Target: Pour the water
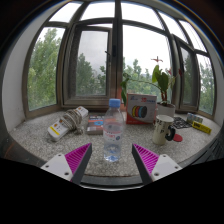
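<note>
Grey speckled stone tabletop (40, 140), a deep ledge under a bay of windows (95, 60); trees outside.

Clear plastic water bottle (114, 130) stands upright near the front edge, just ahead of the hand-held gripper (113, 161) and centred on the gap between its fingers. Cap looks on. Contents hard to read; if full, moderately heavy and top-steady. Thin walls likely flex under squeeze and the smooth surface may slip. Best hold, as I judge it: mid-body, below the shoulder, with modest pressure.

Hand-held gripper released: pink pads (76, 161) spread wide, nothing between them, bottle not yet inside.

White mug (163, 128) with dark print sits right of the bottle, near but apart. It is the likely receiver for the pour.

Around, back to front: potted plant (162, 88) by the right window; red-and-white box (141, 106) behind the bottle; crumpled packet (67, 122) at left; flat wrapped item (95, 124) just beside the bottle's left; small clutter (190, 124) at far right, too small to name.

Straight approach is clear. The flat wrapped item crowds the left finger's path slightly.
</note>
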A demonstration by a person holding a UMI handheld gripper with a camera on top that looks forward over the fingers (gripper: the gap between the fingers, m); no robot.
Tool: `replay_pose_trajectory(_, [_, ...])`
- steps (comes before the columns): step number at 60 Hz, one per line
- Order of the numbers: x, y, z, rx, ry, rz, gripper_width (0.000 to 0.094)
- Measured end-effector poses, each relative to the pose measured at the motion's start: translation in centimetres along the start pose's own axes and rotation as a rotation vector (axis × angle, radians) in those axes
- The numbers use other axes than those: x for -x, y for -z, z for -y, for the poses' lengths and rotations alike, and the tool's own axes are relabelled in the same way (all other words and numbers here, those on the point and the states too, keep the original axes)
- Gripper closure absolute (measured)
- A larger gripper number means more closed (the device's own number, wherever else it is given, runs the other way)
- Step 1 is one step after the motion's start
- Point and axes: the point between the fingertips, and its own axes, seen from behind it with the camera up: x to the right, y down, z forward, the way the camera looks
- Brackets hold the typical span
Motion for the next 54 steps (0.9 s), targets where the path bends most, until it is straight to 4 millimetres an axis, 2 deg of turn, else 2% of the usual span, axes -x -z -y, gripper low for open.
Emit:
replay_pose_trajectory(5, [-0.1,-4.5,0.8,-0.031,0.026,-0.027,0.0088])
replay_pose_trajectory(6, [-1.2,-5.3,1.4,-0.034,0.027,-0.027,0.0087])
replay_pose_trajectory(7, [0.3,-5.3,1.4,-0.034,0.025,-0.031,0.0090])
replay_pose_trajectory(14, [-0.4,-9.6,1.0,-0.037,0.017,-0.051,0.0131])
replay_pose_trajectory(19, [-0.7,-11.3,0.5,-0.039,0.025,-0.081,0.0218])
replay_pose_trajectory(24, [-1.1,-11.5,1.1,-0.064,0.053,-0.118,0.0377])
replay_pose_trajectory(25, [-1.1,-12.1,1.2,-0.068,0.049,-0.115,0.0384])
replay_pose_trajectory(33, [-0.6,-12.1,1.1,-0.073,0.021,-0.078,0.0555])
replay_pose_trajectory(37, [-0.3,-12.2,1.2,-0.068,0.032,-0.049,0.0602])
replay_pose_trajectory(38, [-0.2,-12.2,1.2,-0.068,0.031,-0.039,0.0638])
replay_pose_trajectory(44, [0.1,-11.8,1.6,-0.068,0.027,0.011,0.0644])
replay_pose_trajectory(49, [1.0,-10.7,3.9,-0.098,-0.046,0.084,0.0644])
replay_pose_trajectory(54, [1.7,-9.0,8.3,-0.166,-0.162,0.199,0.0643])
